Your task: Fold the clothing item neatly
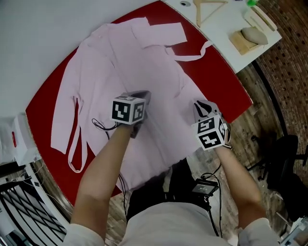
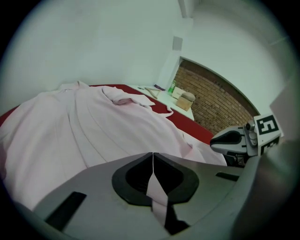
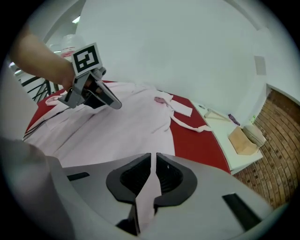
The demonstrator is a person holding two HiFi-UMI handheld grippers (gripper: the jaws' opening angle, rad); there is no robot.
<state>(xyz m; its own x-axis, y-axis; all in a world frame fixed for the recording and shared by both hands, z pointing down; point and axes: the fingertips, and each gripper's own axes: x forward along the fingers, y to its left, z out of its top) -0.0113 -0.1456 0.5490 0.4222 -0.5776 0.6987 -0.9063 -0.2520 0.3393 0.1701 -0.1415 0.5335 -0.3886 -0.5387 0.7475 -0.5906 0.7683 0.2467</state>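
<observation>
A pale pink robe-like garment [image 1: 130, 62] lies spread over the red table [image 1: 231, 86], its belt strap [image 1: 192, 56] trailing toward the far right. In the head view my left gripper [image 1: 143, 95] is over the garment's middle and my right gripper [image 1: 202, 105] is at its near right edge. In the left gripper view the jaws are shut on a fold of the pink cloth [image 2: 154, 185], which runs out between them. In the right gripper view a strip of the same cloth [image 3: 149, 185] is pinched in the nearly closed jaws. Each gripper shows in the other's view: right gripper [image 2: 218, 140], left gripper [image 3: 115, 104].
A white side table [image 1: 226, 29] at the far right carries a wooden hanger [image 1: 207, 9] and a wooden block with a rounded object [image 1: 250, 37]. A wire rack [image 1: 19, 206] stands at lower left. A black chair base [image 1: 284, 149] is on the brick-patterned floor at right.
</observation>
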